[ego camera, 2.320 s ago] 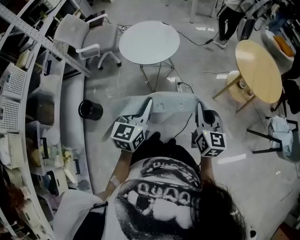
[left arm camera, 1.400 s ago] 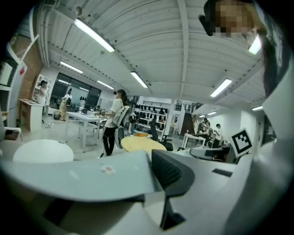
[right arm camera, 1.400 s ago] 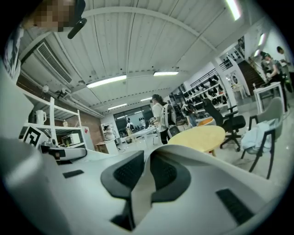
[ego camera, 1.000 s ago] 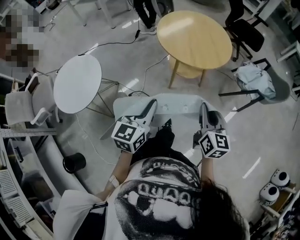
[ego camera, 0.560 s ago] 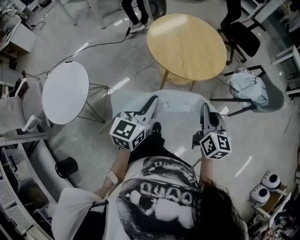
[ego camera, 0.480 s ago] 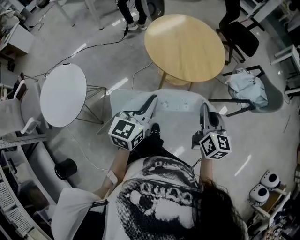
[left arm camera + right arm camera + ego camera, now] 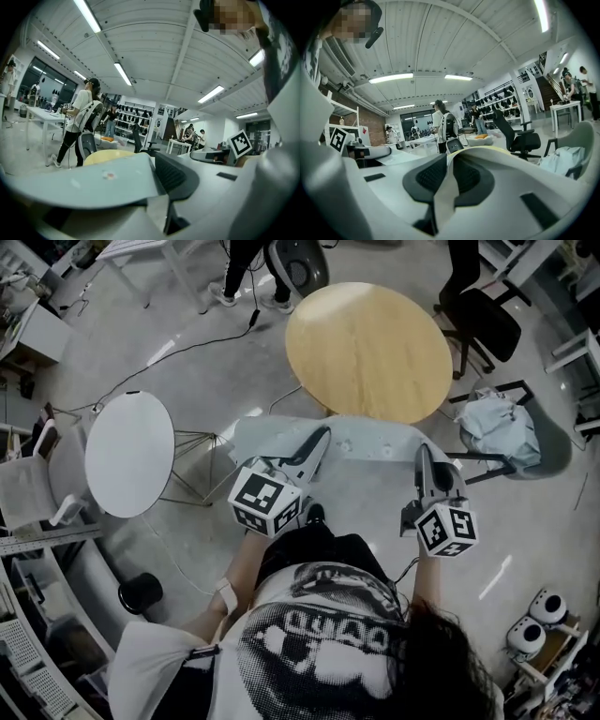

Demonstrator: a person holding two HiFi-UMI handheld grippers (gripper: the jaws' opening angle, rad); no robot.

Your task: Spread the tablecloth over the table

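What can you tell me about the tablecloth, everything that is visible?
The tablecloth is a thin, pale grey-blue sheet with a few small marks. It is held in the air, stretched as a wide, flat band between the left gripper and the right gripper, each shut on its near edge. Its far edge reaches the near rim of the round wooden table; whether it touches the table cannot be told.

grey floor (image 7: 216,381). a round wooden table (image 7: 368,351) stands near a smaller round white table (image 7: 129,454), with a black office chair (image 7: 487,320) just beside it. strip lights (image 7: 126,75) cross a ribbed white ceiling (image 7: 154,47); what may be shelving (image 7: 133,119) lines the far wall.
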